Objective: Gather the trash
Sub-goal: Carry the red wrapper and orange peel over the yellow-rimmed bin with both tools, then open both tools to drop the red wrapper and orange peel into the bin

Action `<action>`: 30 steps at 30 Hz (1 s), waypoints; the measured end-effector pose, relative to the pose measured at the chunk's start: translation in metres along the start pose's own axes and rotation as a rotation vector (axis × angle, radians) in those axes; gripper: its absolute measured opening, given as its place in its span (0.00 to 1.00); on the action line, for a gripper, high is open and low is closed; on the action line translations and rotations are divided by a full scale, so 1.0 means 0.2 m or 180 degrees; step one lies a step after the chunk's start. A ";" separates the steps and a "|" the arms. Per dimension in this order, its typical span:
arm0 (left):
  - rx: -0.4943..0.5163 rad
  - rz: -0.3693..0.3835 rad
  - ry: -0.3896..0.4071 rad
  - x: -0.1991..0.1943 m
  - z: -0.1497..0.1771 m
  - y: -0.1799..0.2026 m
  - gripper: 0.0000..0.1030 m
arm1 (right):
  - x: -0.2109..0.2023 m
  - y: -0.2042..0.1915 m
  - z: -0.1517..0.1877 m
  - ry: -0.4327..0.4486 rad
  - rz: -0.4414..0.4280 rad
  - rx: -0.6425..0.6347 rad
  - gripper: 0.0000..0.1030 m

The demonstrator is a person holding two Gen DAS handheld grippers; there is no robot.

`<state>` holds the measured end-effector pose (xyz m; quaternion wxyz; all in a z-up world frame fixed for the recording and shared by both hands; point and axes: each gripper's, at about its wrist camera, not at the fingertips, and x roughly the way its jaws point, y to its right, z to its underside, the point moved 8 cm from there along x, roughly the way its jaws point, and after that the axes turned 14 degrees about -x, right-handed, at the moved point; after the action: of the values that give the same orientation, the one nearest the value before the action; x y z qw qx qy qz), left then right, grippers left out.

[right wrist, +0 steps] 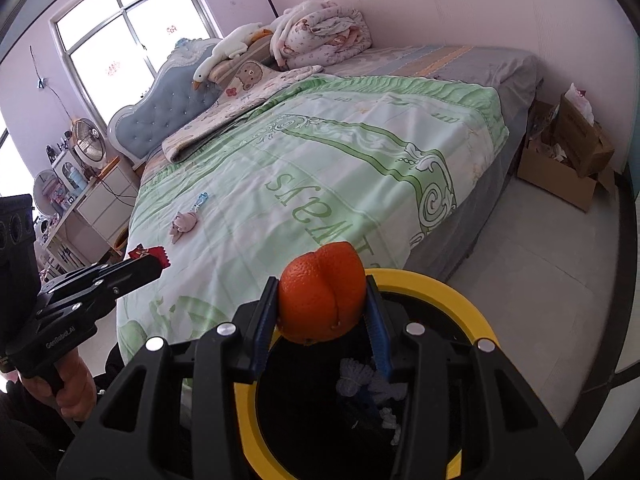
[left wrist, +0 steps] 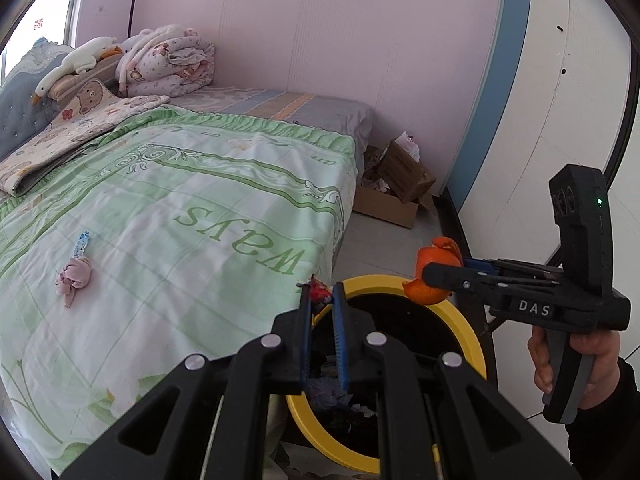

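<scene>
On the far left of the bed (right wrist: 304, 184), two bits of trash lying on the green quilt: a crumpled pink tissue (left wrist: 74, 276) and, just beside it toward the headboard, a small blue-and-white wrapper (left wrist: 82, 242). Both well apart from either tool.

Further right, at the quilt's near edge, left tongs (left wrist: 321, 300) pinched nearly closed on a red wrapper (left wrist: 320, 293), its crinkled end poking out past the blue pads. Seen from the right wrist view, same red wrapper (right wrist: 149, 255) clamped at the tip, with a hand (right wrist: 74, 390) gripping the handle below.

Below and right of that, a yellow-rimmed trash bin (left wrist: 468, 332) standing on the floor against the bed, dark liner inside, with pale crumpled scraps already in it.

Over the bin's far rim, right tongs (right wrist: 322, 300) held partly apart and clamped on a piece of orange peel (right wrist: 322, 292), pads pressing both sides. From the left wrist view, peel (left wrist: 430, 276) curling above and below the black jaw, right hand (left wrist: 576, 364) on the grip.

Far right, by the wall, an open cardboard box (left wrist: 394, 196) on the floor.
</scene>
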<state>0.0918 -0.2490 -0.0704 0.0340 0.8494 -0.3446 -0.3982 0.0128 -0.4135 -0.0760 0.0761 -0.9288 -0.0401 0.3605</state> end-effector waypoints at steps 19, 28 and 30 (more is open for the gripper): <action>0.0042 0.0063 -0.0373 0.22 0.22 0.09 0.09 | 0.04 0.10 0.21 -0.0187 -0.0044 0.0241 0.39; 0.0066 0.0161 -0.0500 0.25 0.31 0.10 0.10 | 0.11 0.13 0.27 -0.0315 -0.0076 0.0346 0.40; 0.0041 0.0176 -0.0505 0.25 0.31 0.09 0.18 | 0.11 0.13 0.27 -0.0317 -0.0050 0.0336 0.41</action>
<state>0.0607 -0.2793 -0.1405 0.0122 0.8055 -0.3721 -0.4610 -0.0074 -0.4304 -0.1346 0.1257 -0.9041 -0.0321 0.4073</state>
